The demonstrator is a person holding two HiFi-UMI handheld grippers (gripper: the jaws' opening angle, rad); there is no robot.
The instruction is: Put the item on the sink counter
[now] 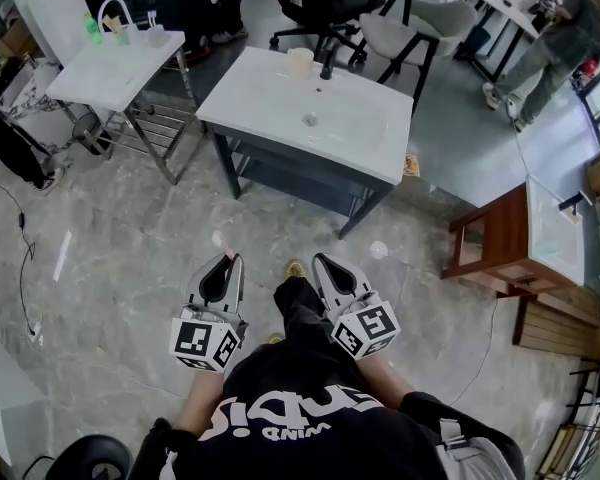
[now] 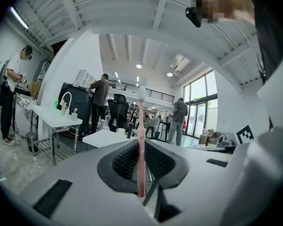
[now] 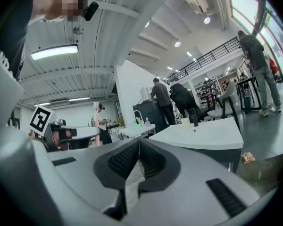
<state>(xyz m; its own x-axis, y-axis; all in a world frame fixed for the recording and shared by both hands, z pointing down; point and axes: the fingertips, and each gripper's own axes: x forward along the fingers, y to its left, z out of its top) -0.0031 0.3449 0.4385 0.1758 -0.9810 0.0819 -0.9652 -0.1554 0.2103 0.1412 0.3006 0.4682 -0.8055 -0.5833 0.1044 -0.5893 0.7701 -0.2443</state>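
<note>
Two tools hang over the floor (image 1: 110, 258), well short of the sink desk (image 1: 265, 103). My left tool (image 1: 228, 260) is clamped on a pink toothbrush (image 2: 141, 131) that stands upright out of its jaws. My right tool (image 1: 322, 261) is closed on nothing. A cup (image 1: 300, 62) stands at the desk's far edge.
</note>
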